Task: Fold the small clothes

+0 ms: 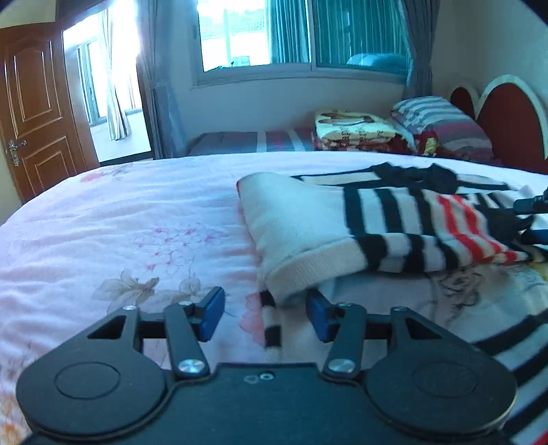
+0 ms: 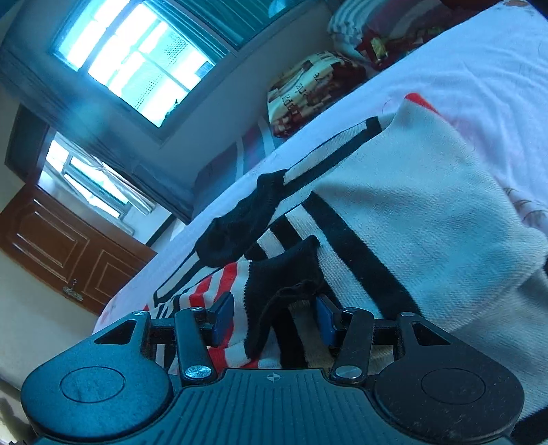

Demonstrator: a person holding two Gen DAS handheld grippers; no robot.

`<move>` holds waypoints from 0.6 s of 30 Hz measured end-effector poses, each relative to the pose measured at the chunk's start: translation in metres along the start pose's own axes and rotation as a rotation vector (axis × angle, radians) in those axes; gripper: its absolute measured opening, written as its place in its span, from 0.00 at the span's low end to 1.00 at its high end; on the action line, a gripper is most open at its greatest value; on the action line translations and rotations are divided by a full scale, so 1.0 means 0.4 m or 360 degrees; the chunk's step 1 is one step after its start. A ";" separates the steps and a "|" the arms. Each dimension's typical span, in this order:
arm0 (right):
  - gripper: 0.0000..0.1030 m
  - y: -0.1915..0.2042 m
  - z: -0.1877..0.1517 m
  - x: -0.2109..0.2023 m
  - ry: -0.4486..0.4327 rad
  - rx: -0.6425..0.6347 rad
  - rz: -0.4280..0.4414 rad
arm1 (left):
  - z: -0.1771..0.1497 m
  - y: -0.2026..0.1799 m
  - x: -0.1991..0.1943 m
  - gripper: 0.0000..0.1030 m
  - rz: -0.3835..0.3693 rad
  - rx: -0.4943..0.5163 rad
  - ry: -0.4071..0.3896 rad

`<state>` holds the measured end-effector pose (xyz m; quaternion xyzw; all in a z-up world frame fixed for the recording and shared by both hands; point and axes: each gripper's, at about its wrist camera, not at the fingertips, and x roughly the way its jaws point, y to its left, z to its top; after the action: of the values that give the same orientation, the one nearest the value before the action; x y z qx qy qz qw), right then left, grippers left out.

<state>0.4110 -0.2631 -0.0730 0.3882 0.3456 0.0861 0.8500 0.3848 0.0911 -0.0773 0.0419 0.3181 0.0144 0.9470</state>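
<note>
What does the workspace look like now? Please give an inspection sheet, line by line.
Surface: bed with pink floral quilt.
Job's things: striped sweater, partly folded on the quilt; black trim lies between the right fingers.
Clutter: folded printed blanket and striped pillow at the headboard.
Grippers: left gripper open, just short of the sweater's cuff; right gripper open around the black trim.
Cables: nothing seen.
Surroundings: window, curtains, wooden door.

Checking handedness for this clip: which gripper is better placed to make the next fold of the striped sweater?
Right, probably. The right gripper is open with the striped sweater between its fingers. The left gripper is open at the sweater's cuff edge over the floral bedspread.
</note>
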 end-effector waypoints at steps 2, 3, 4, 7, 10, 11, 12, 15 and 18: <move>0.39 0.007 0.003 0.012 0.0001 -0.0010 -0.0023 | 0.012 0.021 0.011 0.42 -0.0029 -0.0050 -0.0002; 0.22 0.014 0.003 0.016 -0.0001 -0.0042 -0.0040 | 0.014 0.026 0.019 0.41 -0.0025 -0.0050 0.0000; 0.05 0.023 0.003 0.021 0.0011 -0.0085 -0.0065 | 0.011 0.033 0.027 0.41 -0.0030 -0.0055 0.0004; 0.05 0.055 -0.001 -0.003 -0.0047 -0.0207 -0.0082 | -0.001 0.047 0.036 0.36 -0.0091 -0.0091 0.0029; 0.05 0.078 -0.002 -0.054 -0.0161 -0.0325 -0.0093 | -0.010 0.053 0.046 0.35 -0.0127 -0.0095 0.0055; 0.05 0.075 -0.006 -0.050 -0.0136 -0.0347 -0.0127 | -0.012 0.055 0.048 0.35 -0.0138 -0.0104 0.0060; 0.05 0.066 -0.012 -0.036 -0.0103 -0.0351 -0.0165 | -0.013 0.057 0.050 0.35 -0.0146 -0.0109 0.0062; 0.05 0.040 -0.031 -0.001 -0.0038 -0.0319 -0.0204 | -0.015 0.059 0.052 0.37 -0.0159 -0.0099 0.0077; 0.05 0.024 -0.042 0.010 -0.0046 -0.0293 -0.0218 | -0.015 0.065 0.038 0.37 -0.0211 -0.0047 0.0109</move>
<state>0.4043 -0.2447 -0.0757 0.2850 0.3497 0.0535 0.8908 0.3933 0.1180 -0.0887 0.0064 0.3520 -0.0422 0.9350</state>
